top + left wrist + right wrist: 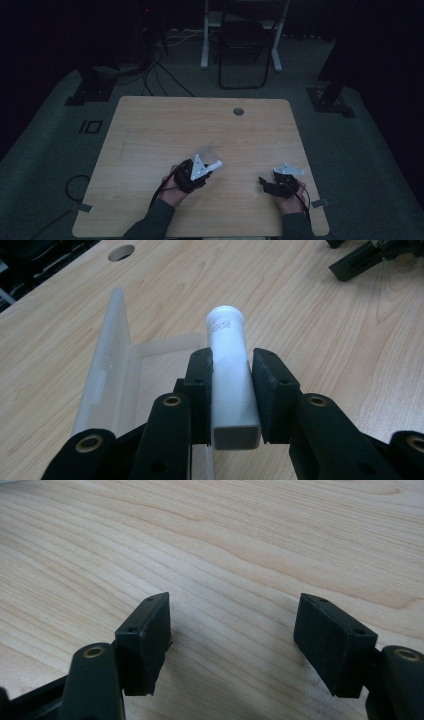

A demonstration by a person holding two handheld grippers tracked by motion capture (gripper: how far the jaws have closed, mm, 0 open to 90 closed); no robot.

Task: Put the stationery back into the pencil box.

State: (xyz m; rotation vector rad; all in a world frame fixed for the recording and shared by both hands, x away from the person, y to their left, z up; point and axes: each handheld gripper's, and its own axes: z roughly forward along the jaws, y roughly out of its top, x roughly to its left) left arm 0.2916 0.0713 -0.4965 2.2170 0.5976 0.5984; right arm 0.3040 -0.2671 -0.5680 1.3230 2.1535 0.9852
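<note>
**Left gripper clamped on white tube; right gripper apart over bare wood**

Your left gripper (231,390) has its two black jaws pressed against the sides of a white tube (230,365). The pads (200,385) sit flat on the tube's walls with no gap to either side. The tube's near end is squared off and lies between the jaw bases; its far end is round and open and points away from the camera. Small printed text is on the upper side near the round end; it is too small to read.

Just beside the tube, on the left in the left gripper view, lies a clear plastic case (112,365), opened out, with one long wall standing upright and a flat panel reaching under the left jaw. Whether the tube touches the panel you cannot tell from this angle.

In the high view your left gripper (212,167) is at the near middle of the wooden table (150,130), with the white tube (216,164) sticking out toward the right and the clear case (204,150) just behind it.

Your right gripper (232,642) has its jaws wide apart, nothing between them, bare wood grain below. In the high view it (264,184) sits near the table's right front, well apart from the tube.

A round cable hole (238,111) lies at the far edge of the table. A dark folding chair (245,45) stands on the floor behind.
</note>
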